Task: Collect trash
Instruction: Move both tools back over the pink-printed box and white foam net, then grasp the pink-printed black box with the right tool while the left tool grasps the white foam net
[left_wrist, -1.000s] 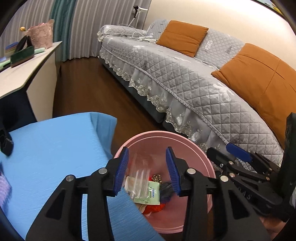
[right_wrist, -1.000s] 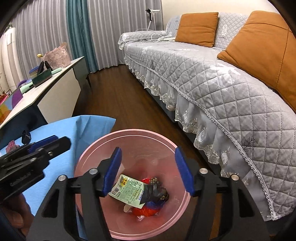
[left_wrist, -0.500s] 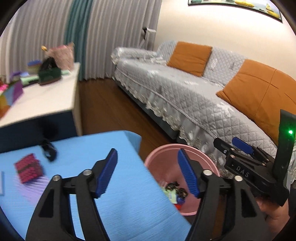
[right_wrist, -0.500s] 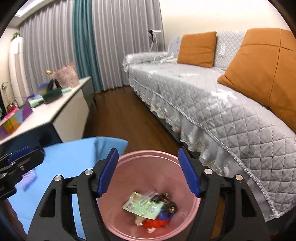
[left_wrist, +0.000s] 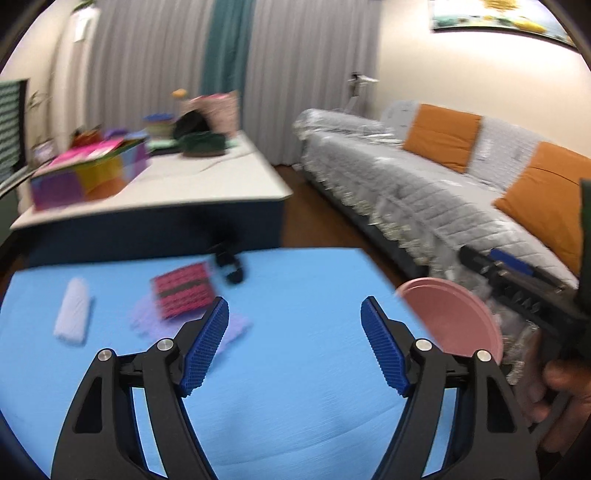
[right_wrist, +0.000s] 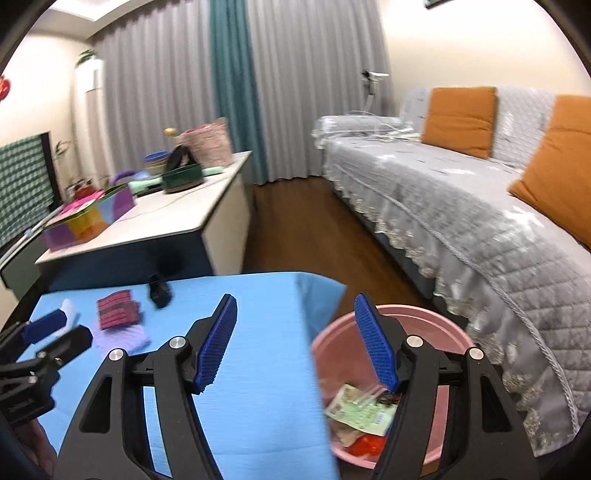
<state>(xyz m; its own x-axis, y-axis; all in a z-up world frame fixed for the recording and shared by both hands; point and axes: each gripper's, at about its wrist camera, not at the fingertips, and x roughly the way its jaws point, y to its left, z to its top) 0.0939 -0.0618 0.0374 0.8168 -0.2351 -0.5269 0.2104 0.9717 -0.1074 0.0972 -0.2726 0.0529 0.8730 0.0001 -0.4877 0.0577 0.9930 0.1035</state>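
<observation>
Grippers hover empty over the blue table (left_wrist: 295, 387), fingers apart.
Red-and-black packet (left_wrist: 183, 290) lies ahead of the left gripper (left_wrist: 294, 345); pink bin (right_wrist: 391, 332) sits beside the table, under the right gripper (right_wrist: 295, 343), handy for drops.

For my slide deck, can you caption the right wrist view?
Open right gripper above blue table edge, beside pink bin holding wrappers.

Both wrist views overlook blue table (left_wrist: 295, 369), sharing bin (right_wrist: 443, 332)
</observation>
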